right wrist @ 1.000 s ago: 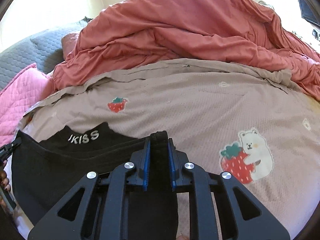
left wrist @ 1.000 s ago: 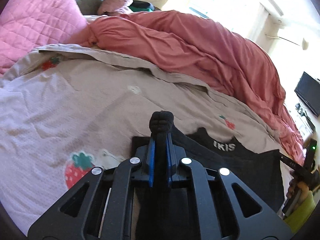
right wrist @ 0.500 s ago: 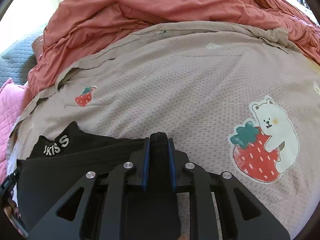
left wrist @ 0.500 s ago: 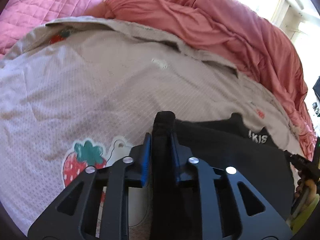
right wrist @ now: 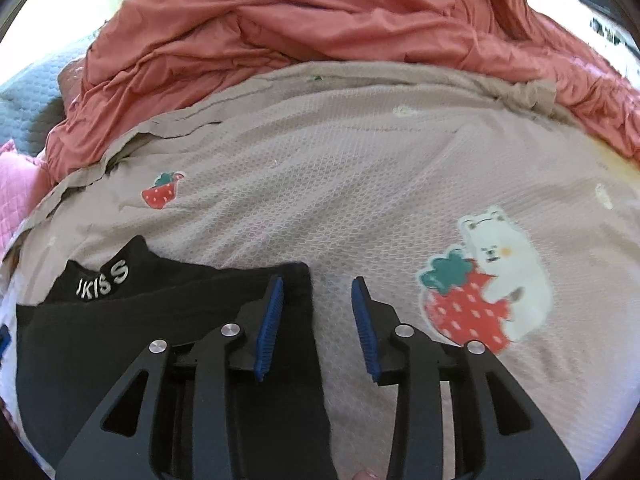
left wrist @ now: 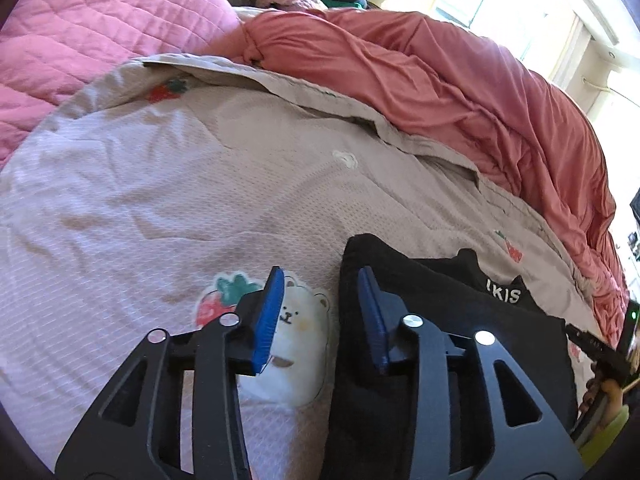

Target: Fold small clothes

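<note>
Here, closest to both cameras, a black garment (right wrist: 168, 360) lies flat on the bed, on a beige waffle-textured blanket (left wrist: 200, 200) printed with strawberries and white bears. White lettering (right wrist: 103, 280) shows on the garment's band at its far edge.

The left gripper (left wrist: 320, 312) hangs low over the garment's left edge with its blue-padded fingers (left wrist: 268, 320) spread wide and holding nothing. One finger is over the bear print (left wrist: 298, 344) on the blanket, the other over the black cloth (left wrist: 460, 320). The right gripper (right wrist: 316, 320) sits at the garment's opposite edge, its fingers (right wrist: 269, 324) likewise wide apart and empty. Its left finger is above the black fabric and its right finger above bare blanket. Whether either gripper touches the cloth cannot be told.

Just beyond, a bear hugging a strawberry (right wrist: 484, 280) is printed on the blanket to the right of the right gripper, and a small strawberry (right wrist: 162, 192) lies farther back.

Farther off, a rumpled coral-red duvet (right wrist: 320, 20) is heaped along the blanket's far hem. A pink quilted cover (left wrist: 92, 28) fills the far left corner in the left wrist view, and bright windows (left wrist: 500, 4) glare behind the bed.
</note>
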A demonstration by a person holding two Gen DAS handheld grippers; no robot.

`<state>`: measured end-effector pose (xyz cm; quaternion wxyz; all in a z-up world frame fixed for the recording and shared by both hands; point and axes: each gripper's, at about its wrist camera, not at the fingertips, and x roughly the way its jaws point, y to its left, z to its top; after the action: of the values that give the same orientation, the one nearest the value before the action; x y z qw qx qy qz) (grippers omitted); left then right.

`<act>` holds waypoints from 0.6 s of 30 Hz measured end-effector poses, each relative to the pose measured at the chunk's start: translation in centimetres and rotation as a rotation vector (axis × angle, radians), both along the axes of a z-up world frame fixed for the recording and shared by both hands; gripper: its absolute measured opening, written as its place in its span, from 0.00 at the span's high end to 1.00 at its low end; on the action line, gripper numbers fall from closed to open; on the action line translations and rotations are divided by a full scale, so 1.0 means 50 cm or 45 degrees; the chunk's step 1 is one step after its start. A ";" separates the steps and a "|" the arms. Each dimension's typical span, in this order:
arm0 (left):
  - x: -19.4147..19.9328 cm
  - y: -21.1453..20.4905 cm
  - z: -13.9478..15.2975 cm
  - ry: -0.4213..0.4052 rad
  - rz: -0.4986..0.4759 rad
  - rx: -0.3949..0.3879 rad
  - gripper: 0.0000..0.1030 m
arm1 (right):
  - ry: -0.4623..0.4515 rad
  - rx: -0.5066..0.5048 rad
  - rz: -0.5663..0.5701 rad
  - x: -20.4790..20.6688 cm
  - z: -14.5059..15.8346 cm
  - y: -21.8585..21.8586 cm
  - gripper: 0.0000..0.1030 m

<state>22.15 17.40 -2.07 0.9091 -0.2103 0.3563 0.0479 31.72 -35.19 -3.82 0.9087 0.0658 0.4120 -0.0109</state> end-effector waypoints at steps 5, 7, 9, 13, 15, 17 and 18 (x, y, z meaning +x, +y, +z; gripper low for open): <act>-0.026 0.009 0.022 -0.020 0.042 -0.017 0.52 | -0.039 -0.033 0.056 -0.072 0.022 0.002 0.63; -0.036 0.006 0.033 -0.032 0.049 -0.021 0.46 | -0.059 -0.037 0.082 -0.100 0.032 0.008 0.60; -0.046 0.000 0.043 -0.050 0.052 -0.014 0.36 | -0.079 -0.033 0.113 -0.131 0.044 0.015 0.57; -0.060 -0.032 0.060 -0.076 0.016 0.032 0.28 | -0.096 -0.029 0.171 -0.180 0.058 0.034 0.54; -0.068 -0.052 0.067 -0.085 -0.011 0.063 0.24 | -0.104 -0.035 0.198 -0.200 0.062 0.046 0.52; -0.079 -0.069 0.072 -0.097 -0.041 0.083 0.20 | -0.111 -0.033 0.214 -0.216 0.066 0.055 0.43; -0.083 -0.076 0.074 -0.102 -0.053 0.095 0.19 | -0.117 -0.033 0.224 -0.224 0.068 0.063 0.40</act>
<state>18.01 13.62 1.64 0.9306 -0.1706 0.3220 0.0336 20.52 -32.03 -0.39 0.9249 0.0179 0.3738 0.0667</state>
